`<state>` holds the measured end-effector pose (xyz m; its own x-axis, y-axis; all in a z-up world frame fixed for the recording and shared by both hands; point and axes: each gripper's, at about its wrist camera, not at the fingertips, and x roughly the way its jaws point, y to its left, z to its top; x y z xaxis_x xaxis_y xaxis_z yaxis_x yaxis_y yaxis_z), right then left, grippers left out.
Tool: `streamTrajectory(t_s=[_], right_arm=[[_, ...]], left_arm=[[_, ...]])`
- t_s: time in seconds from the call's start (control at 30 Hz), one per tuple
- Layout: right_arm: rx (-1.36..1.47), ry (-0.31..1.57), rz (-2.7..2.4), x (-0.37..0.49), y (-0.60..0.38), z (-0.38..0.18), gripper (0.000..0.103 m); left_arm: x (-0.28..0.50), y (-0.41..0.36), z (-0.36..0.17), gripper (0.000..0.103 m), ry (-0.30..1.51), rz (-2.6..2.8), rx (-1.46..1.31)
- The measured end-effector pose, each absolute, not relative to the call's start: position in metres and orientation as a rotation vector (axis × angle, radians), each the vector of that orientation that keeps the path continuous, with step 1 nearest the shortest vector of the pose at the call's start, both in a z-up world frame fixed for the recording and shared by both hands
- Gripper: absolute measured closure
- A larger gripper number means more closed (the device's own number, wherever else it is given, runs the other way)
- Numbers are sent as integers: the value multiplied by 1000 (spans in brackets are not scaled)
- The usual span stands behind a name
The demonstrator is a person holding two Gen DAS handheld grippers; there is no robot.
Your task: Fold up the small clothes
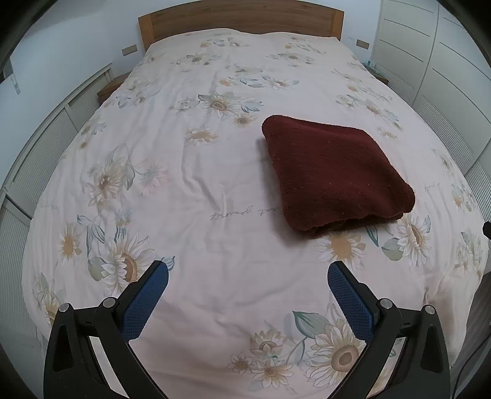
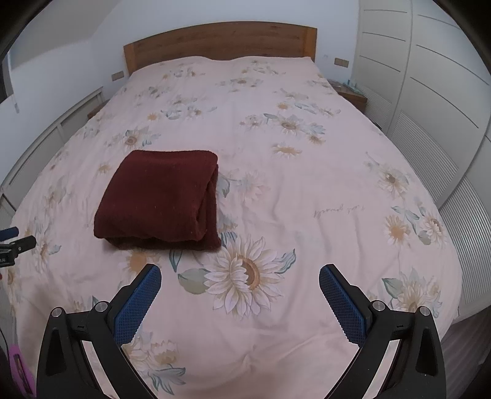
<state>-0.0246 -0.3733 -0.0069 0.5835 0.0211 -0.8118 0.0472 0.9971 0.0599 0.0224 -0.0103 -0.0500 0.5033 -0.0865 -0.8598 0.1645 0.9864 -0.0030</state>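
Note:
A dark red knit garment (image 1: 333, 173) lies folded into a thick square on the bed. It also shows in the right wrist view (image 2: 158, 199), with its layered folded edge facing right. My left gripper (image 1: 248, 271) is open and empty, held above the bedspread nearer than and to the left of the garment. My right gripper (image 2: 240, 273) is open and empty, held nearer than and to the right of the garment. Neither gripper touches the garment. The left gripper's tips (image 2: 18, 238) show at the left edge of the right wrist view.
The bed carries a pale pink sunflower-print bedspread (image 1: 190, 184) with a wooden headboard (image 1: 239, 20) at the far end. White wardrobe doors (image 2: 429, 92) stand to the right. A small bedside table (image 2: 349, 92) sits by the headboard. White louvred panels (image 1: 46, 138) run along the left.

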Motion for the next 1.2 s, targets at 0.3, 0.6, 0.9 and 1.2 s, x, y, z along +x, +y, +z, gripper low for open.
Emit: streamTrajectory(t_s=[0.3, 0.6, 0.9, 1.2], right_arm=[[75, 957, -13, -23, -373, -9, 0], [80, 953, -17, -23, -375, -10, 0], [86, 959, -20, -25, -376, -14, 0], [82, 960, -19, -25, -376, -15, 0]], left_arm=[[24, -10, -52, 1, 1042, -179, 102], [25, -10, -54, 1, 1048, -186, 113], [26, -7, -56, 1, 1048, -193, 115], [27, -7, -55, 1, 1047, -207, 124]])
